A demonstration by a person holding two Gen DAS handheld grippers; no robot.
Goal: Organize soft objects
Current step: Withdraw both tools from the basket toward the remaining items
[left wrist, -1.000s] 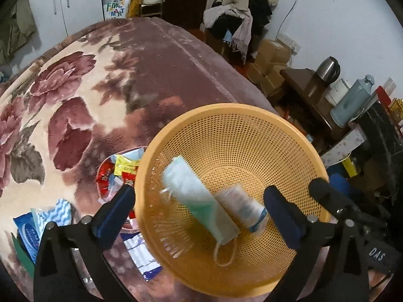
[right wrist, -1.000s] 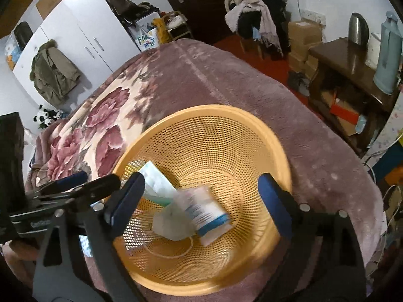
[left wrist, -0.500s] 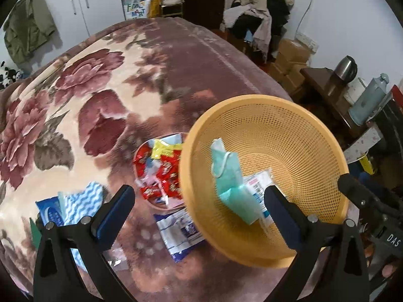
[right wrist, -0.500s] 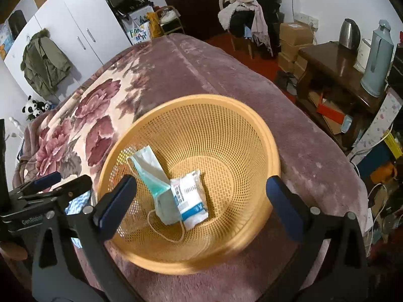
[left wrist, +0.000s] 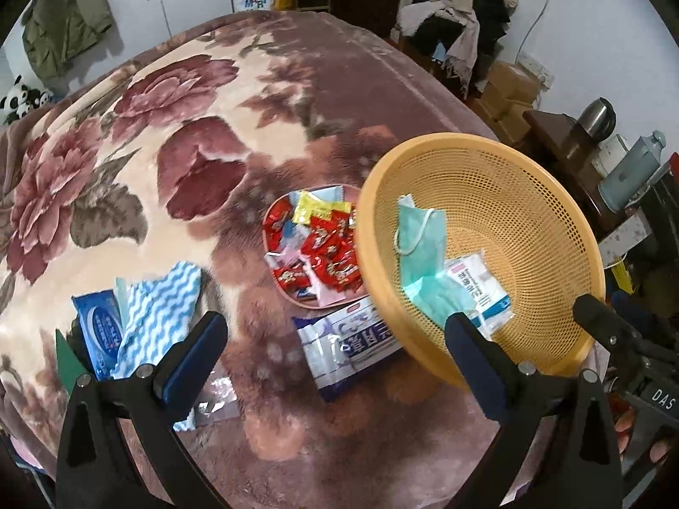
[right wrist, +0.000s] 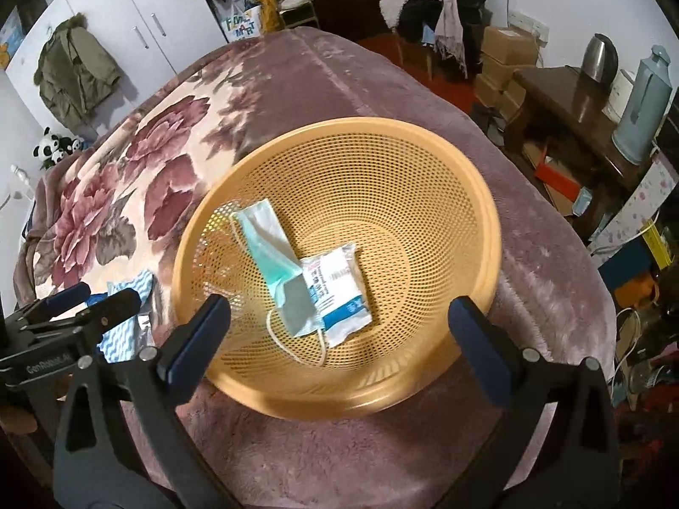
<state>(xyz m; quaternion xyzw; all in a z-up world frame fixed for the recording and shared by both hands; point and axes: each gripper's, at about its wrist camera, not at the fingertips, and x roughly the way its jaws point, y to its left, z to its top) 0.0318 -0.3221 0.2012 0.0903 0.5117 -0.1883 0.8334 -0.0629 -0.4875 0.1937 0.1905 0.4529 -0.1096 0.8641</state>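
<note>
Round orange mesh plastic basket [right wrist: 445,195] on floral blanket holds green face mask [right wrist: 271,246], white packet [right wrist: 339,292] | left gripper [left wrist: 335,364], right gripper [right wrist: 339,331] spread wide, empty

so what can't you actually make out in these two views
- White pouch, left wrist view: the basket rim covers its right end.
- Pink tray: hidden in the right wrist view, behind the basket.
- Blue wipes pack: lower part behind the left gripper fingers.
- Sachet print: too small to read.

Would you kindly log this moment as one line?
left gripper: open, empty | right gripper: open, empty | orange basket: face mask, white packet
</note>
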